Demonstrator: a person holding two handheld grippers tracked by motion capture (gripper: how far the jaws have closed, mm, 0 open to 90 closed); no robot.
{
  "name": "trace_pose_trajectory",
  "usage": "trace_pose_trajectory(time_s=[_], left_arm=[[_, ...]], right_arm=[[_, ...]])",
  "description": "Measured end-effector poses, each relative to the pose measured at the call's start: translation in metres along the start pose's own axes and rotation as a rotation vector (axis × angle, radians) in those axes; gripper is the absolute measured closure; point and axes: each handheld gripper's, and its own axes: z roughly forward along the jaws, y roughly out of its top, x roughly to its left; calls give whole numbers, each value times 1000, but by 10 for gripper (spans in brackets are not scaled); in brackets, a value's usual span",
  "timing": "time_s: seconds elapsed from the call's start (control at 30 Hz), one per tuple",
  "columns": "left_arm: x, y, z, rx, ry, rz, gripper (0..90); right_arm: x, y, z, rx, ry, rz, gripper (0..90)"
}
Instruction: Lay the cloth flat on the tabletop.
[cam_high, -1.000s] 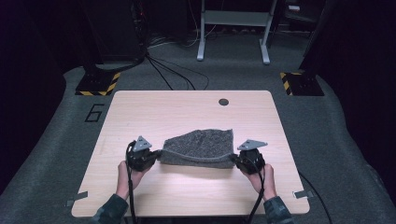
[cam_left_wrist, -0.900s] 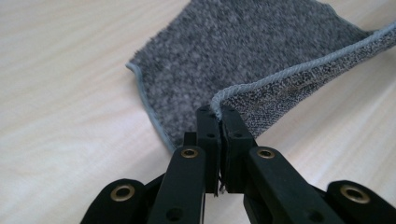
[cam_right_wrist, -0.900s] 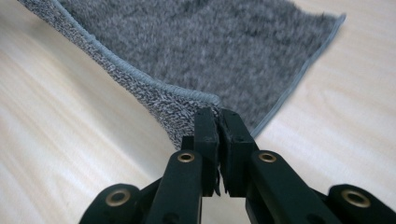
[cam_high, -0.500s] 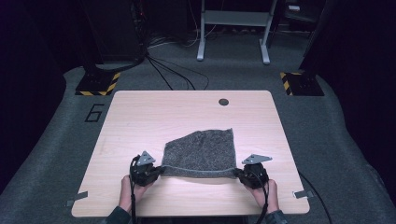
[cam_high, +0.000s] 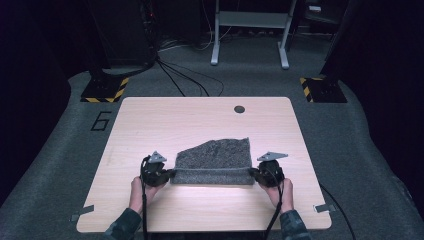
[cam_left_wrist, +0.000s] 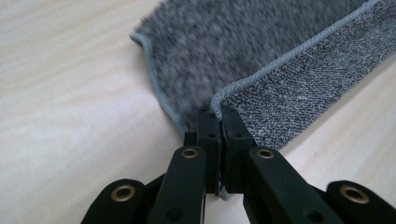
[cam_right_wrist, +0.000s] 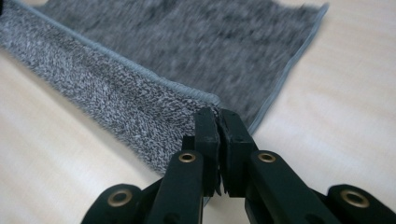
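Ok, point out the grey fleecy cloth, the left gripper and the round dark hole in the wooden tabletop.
grey fleecy cloth (cam_high: 215, 155), high view, flat middle.
left gripper (cam_high: 171, 174), high view, jaw tips at the cloth's corner.
round dark hole (cam_high: 239, 109), high view, its centre.

Your pale wooden table (cam_high: 200, 125) is brightly lit from above while the room around it falls into near black. In both gripper views the grey fuzzy cloth (cam_left_wrist: 289, 88) blurs toward its far edge; the near jaws stay sharp.

One grey towel (cam_high: 215, 160), two grippers, one wooden table (cam_high: 175, 120)
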Motion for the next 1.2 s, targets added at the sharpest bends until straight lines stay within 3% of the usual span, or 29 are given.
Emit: trace_pose_trajectory(time_s=[0.1,0.13,0.17,0.2,0.23,0.27,0.3,0.33,0.37,0.4,0.43,0.47,0.5,0.57,0.6,0.63,0.67,0.7,0.73,0.8,0.83,0.87,0.9,0.93,0.97,1.0,1.03,1.1,1.2], left_arm=[[7,14,3,-4,22,12,880],[9,20,4,-7,29,8,881],[20,41,6,-14,47,13,882],[20,41,6,-14,47,13,882],[30,63,9,-23,76,19,882],[30,63,9,-23,76,19,883],[38,86,10,-42,103,16,883],[46,113,6,-54,136,35,884],[46,113,6,-54,136,35,884],[50,136,0,-84,170,32,884],[52,159,-12,-120,191,41,884],[51,171,-21,-146,200,55,884],[47,185,-34,-192,218,70,884],[31,202,-71,-285,239,142,884],[31,202,-71,-285,239,142,884],[24,199,-85,-310,224,165,883],[21,197,-88,-323,222,174,883],[7,177,-95,-339,228,241,882],[7,177,-95,-339,228,241,882],[-5,138,-87,-293,199,285,882],[-8,124,-82,-282,184,281,882],[-8,124,-82,-282,184,281,882],[-10,110,-76,-256,173,284,881],[-12,97,-69,-239,159,276,881],[-15,71,-55,-194,132,261,880],[-17,60,-47,-171,131,257,879],[-17,60,-47,-171,131,257,877],[-16,38,-34,-141,86,209,875],[-17,16,-23,-112,54,165,870]], right_arm=[[-8,14,6,-5,-9,0,875],[-12,23,10,-4,-15,3,876],[-21,38,17,-17,-27,-14,880],[-23,49,19,-21,-47,-4,883],[-27,58,21,-34,-63,-28,884],[-27,58,21,-34,-63,-28,884],[-30,71,23,-37,-81,-21,885],[-40,106,22,-70,-118,-38,886],[-40,106,22,-70,-118,-38,886],[-43,118,19,-85,-126,-40,886],[-50,161,2,-155,-161,-62,886],[-50,161,2,-155,-161,-62,886],[-49,187,-20,-219,-186,-91,886],[-45,203,-46,-290,-193,-116,885],[-45,203,-46,-290,-193,-116,885],[-36,206,-75,-362,-187,-146,884],[-36,206,-75,-362,-187,-146,884],[-27,193,-90,-388,-176,-173,883],[-27,193,-90,-388,-176,-173,883],[-14,156,-91,-345,-169,-218,881],[-11,141,-87,-321,-154,-229,880],[-11,141,-87,-321,-154,-229,880],[-5,110,-75,-266,-138,-236,878],[-5,110,-75,-266,-138,-236,878],[0,80,-60,-204,-115,-226,877],[3,64,-52,-179,-107,-208,876],[3,64,-52,-179,-107,-208,876],[7,33,-33,-116,-82,-182,873],[9,5,-22,-89,-53,-116,870]])
